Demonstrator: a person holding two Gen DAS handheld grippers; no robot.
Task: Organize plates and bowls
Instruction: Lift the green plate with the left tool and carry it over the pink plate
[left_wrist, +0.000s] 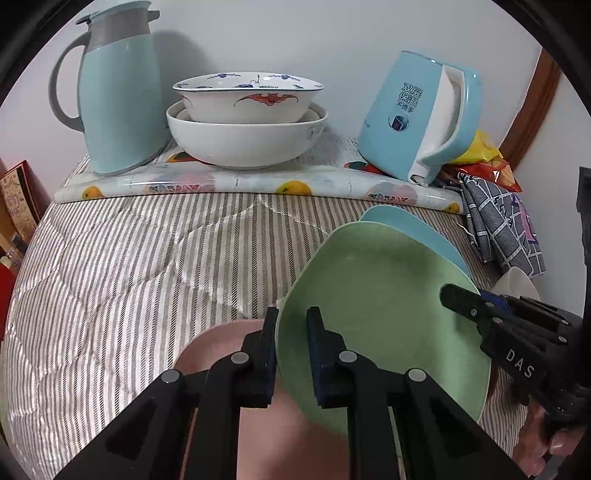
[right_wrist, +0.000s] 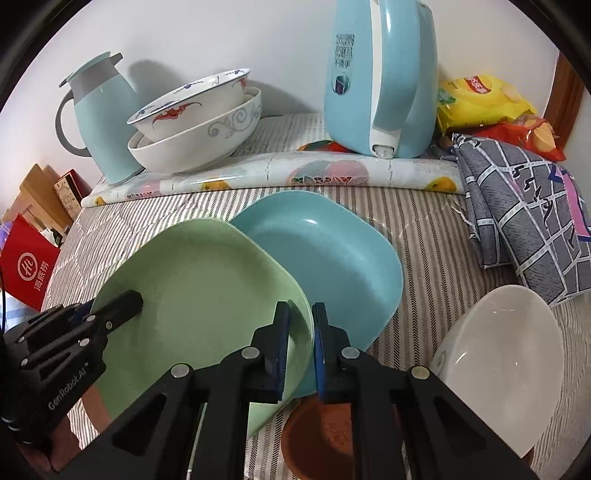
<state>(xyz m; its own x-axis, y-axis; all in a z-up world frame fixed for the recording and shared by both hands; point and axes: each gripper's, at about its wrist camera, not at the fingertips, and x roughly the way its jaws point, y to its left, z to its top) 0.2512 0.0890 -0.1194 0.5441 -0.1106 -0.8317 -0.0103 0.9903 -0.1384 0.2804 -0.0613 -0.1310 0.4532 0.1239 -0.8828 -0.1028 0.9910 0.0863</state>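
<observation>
Green plate sits tilted on the blue plate over the striped bed, both hand-held grippers, left & right, clamped on opposite rims, looks stiff, light, prob slick, so rim grip w/ both seems right.

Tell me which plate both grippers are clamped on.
The green plate: left gripper and right gripper pinch its opposite rims. The blue plate lies partly beneath it, ungripped.

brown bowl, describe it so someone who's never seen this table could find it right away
Start from the big light blue kettle at the back and come straight toward the near edge of the striped cloth. The brown bowl sits there, beside the white bowl and under the blue plate. It is the only small, dark, reddish-brown dish.
</observation>
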